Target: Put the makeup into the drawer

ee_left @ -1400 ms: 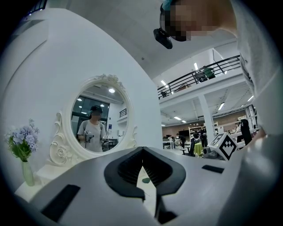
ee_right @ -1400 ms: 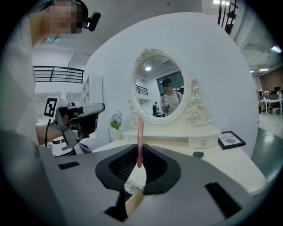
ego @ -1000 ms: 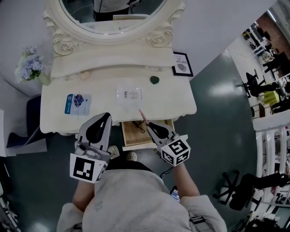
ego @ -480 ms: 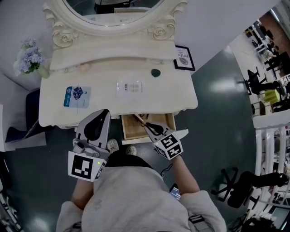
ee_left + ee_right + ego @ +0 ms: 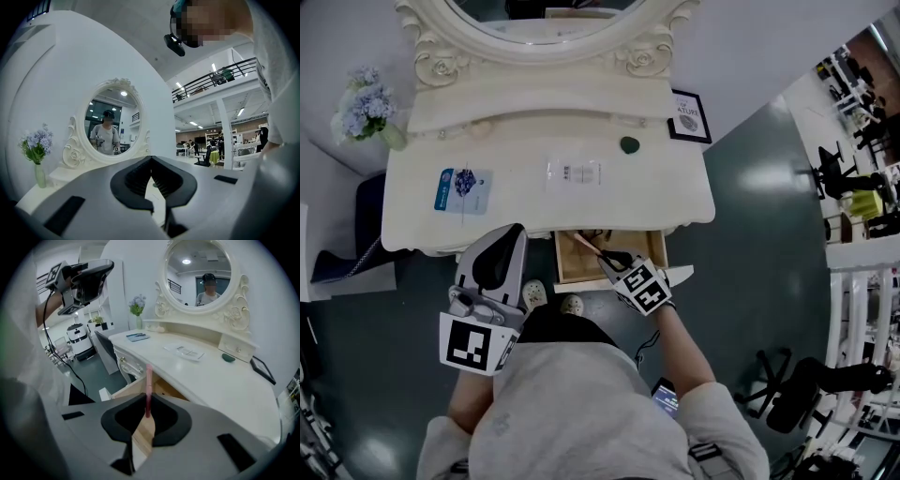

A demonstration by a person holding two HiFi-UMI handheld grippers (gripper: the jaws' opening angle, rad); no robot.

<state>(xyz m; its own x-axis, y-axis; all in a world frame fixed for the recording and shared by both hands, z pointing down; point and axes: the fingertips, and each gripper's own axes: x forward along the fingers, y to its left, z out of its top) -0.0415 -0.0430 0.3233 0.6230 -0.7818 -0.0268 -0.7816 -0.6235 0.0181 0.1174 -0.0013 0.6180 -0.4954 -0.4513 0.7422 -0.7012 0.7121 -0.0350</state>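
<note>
A slim pink makeup pencil (image 5: 586, 245) is held over the open wooden drawer (image 5: 563, 267) under the white vanity top (image 5: 675, 202). My right gripper (image 5: 614, 260) is shut on the pencil's lower end. In the right gripper view the pencil (image 5: 148, 387) sticks up between the jaws of the right gripper (image 5: 147, 403), with the drawer (image 5: 123, 391) just beyond. My left gripper (image 5: 499, 261) hangs in front of the table's left half, jaws together and nothing in them. In its own view the left gripper (image 5: 151, 161) points at the mirror (image 5: 109, 125).
On the vanity top lie a blue packet (image 5: 461, 188), a clear packet (image 5: 574, 173) and a small green object (image 5: 629, 144). A framed picture (image 5: 689, 116) stands at the back right, a vase of flowers (image 5: 364, 108) at the back left. A dark chair (image 5: 361, 220) stands left of the table.
My right gripper has moved forward with the pink pencil, which is now over the open drawer. The left gripper has barely moved.
</note>
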